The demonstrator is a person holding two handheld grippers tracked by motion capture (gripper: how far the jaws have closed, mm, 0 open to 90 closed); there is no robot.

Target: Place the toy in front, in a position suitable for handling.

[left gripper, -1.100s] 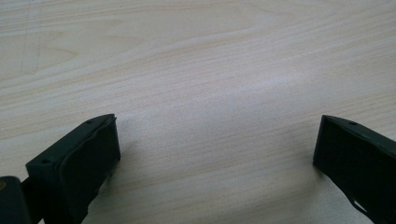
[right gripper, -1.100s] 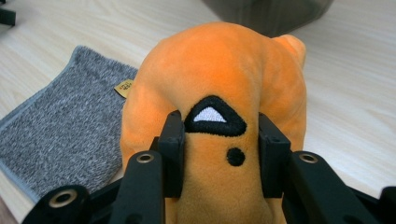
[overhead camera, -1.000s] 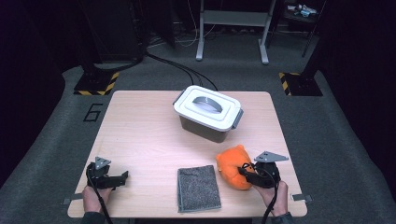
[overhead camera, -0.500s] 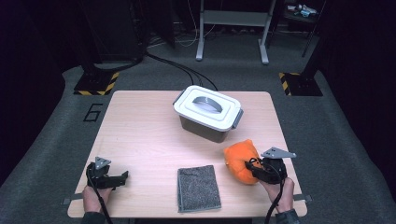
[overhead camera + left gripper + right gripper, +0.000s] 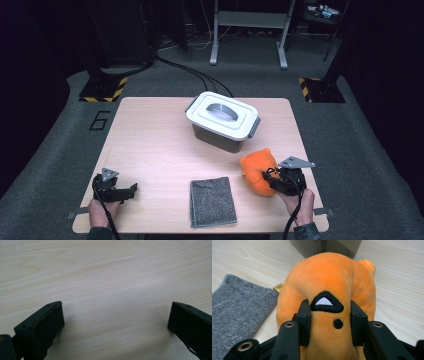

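The right gripper (image 5: 329,322) has its jaws pressed into the sides of the orange plush toy (image 5: 257,170), squeezing it partway closed at the near right of the table (image 5: 150,150). The toy sits just right of the grey cloth (image 5: 213,201) and near the lidded white box (image 5: 222,120), which stands farther off toward the middle.

The grip looks like it could slip: the stuffing gives under the pads, and they bite near one end rather than the middle, so I'd expect the free end to sag or the toy to squirm out if it is lifted briskly. The box lid is still on, so carrying the toy there with it shut would only bump it against the lid.

The toy's long axis runs away from the gripper, from near right toward the box on the far left, with a small ear-like nub at the far end.

The left gripper (image 5: 115,322) rests at the near left with jaws wide apart, nothing between them.
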